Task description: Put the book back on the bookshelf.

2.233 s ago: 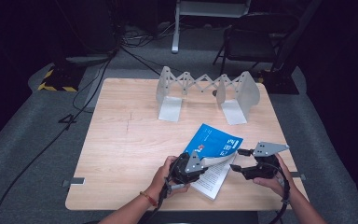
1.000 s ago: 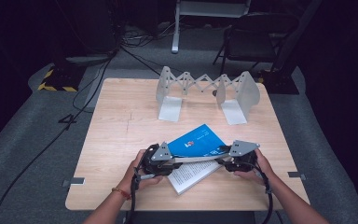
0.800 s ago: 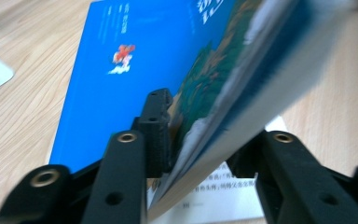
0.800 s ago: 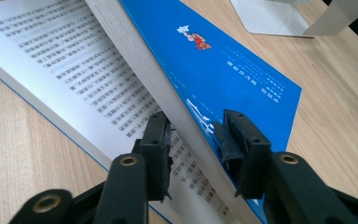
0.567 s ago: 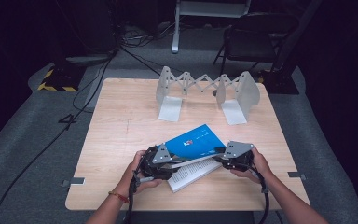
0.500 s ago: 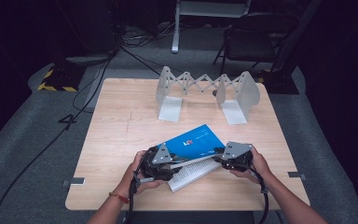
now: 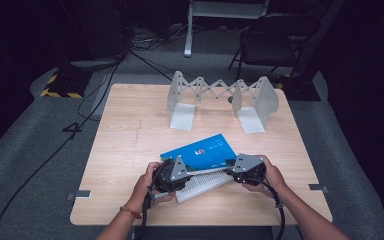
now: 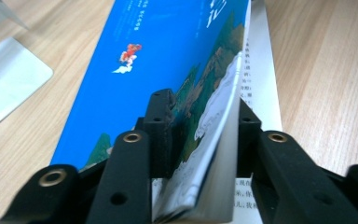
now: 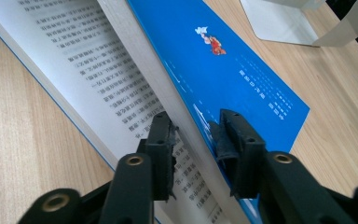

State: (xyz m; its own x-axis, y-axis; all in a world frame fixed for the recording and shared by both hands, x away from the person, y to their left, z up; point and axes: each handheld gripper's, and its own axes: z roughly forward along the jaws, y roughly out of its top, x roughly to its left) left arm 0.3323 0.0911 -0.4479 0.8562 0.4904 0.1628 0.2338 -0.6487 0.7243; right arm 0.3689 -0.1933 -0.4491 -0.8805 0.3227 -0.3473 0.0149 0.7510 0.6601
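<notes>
Left to right: the left tongs [image 7: 182, 175], whose jaws have just been closing, pinch the blue cover and upper pages of the book [image 7: 200, 152] near its left end. The book lies open on the counter [image 7: 130, 130], in front of the bookend rack [image 7: 220, 97]. The right tongs [image 7: 232, 169], reopening slightly, pinch the same sheaf. Compared with two seconds ago, both grippers now flank the book; lifting it seems next.

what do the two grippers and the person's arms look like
Both the left gripper and the right gripper are black, each topped by a grey three-cornered plate and trailing a black cable. Their jaws are black bars with brass-coloured rivets. The forearms are bare, with a red-and-gold bracelet on the left wrist.
</notes>
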